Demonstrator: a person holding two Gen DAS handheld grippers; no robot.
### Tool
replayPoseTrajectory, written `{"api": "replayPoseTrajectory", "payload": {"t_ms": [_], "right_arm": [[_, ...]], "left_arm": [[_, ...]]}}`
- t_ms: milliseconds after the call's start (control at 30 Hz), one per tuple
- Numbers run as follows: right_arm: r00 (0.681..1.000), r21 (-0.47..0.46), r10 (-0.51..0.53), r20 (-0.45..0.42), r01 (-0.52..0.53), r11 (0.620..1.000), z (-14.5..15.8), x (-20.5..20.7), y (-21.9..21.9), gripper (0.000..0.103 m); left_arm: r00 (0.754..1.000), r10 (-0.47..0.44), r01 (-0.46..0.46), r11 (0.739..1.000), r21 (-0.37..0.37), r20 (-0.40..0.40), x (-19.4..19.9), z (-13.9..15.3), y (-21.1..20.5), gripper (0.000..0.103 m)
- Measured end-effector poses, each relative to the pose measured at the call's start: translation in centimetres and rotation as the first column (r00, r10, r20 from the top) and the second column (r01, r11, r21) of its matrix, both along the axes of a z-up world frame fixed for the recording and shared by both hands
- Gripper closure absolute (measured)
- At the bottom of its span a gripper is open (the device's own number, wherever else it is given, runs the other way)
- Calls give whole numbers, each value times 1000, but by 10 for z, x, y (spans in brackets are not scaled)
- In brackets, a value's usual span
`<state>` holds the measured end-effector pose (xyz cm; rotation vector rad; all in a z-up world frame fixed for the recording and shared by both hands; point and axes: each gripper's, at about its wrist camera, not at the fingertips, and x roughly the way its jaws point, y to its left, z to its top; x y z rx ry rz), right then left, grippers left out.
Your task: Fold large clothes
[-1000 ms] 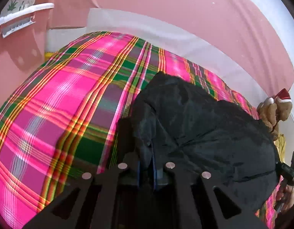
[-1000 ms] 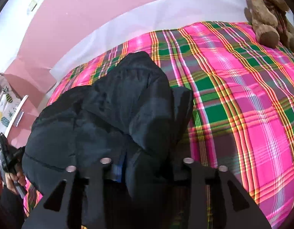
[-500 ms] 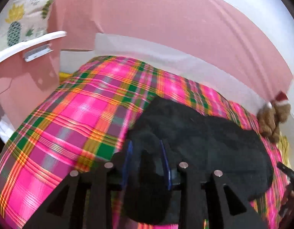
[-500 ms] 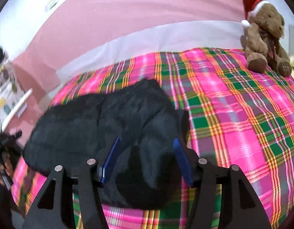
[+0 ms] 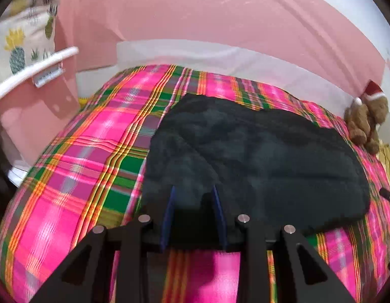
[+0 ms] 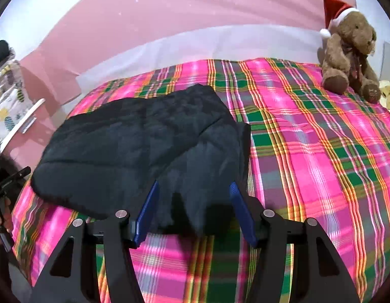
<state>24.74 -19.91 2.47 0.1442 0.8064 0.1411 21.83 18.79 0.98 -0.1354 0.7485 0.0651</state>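
Note:
A large black padded jacket lies folded in a wide bundle on a pink and green plaid bed cover. It also shows in the right wrist view. My left gripper is open, its blue-lined fingers apart just in front of the jacket's near left edge, holding nothing. My right gripper is open wide at the jacket's near right corner, also empty. The plaid cover runs bare to the right of the jacket.
A brown teddy bear with a red Santa hat sits at the far right of the bed, also in the left wrist view. A pink wall stands behind. A pineapple-print cloth on a white rail is at the left.
Both grippers have opened and let go of the jacket, then drawn back toward the near edge of the bed. The jacket now lies flat on the cover.

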Motion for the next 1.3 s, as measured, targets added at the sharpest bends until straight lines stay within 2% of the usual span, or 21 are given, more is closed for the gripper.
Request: {"api": "replayPoseTrajectory", "payload": {"t_ms": [133,333,400,567,767,1300], "right_arm": [[1000,13,18,25,-18,1000,10,-54,11,44],[995,-17,46,83,-45,999,25,-123,29,44],[994,-36,55,95,-52,998,27,-138,35,39],[992,-61,83,95,-77,995,25,-172,53,38],[987,-104,138,82,-129,986,18,-193,73,38],[987,-144,155,43,-147,979,5,-191,87,38]], "left_arm": [[999,-25,25,1000,4,21,-48,12,-32,66],[997,-60,60,998,-15,41,-119,20,-75,66],[997,-62,63,997,-38,43,-137,21,-85,66],[999,-37,38,998,-54,22,-168,17,-101,66],[999,-33,32,998,-46,-5,-186,12,-112,66],[999,-10,10,1000,-13,-50,-181,-1,-118,66]]}}
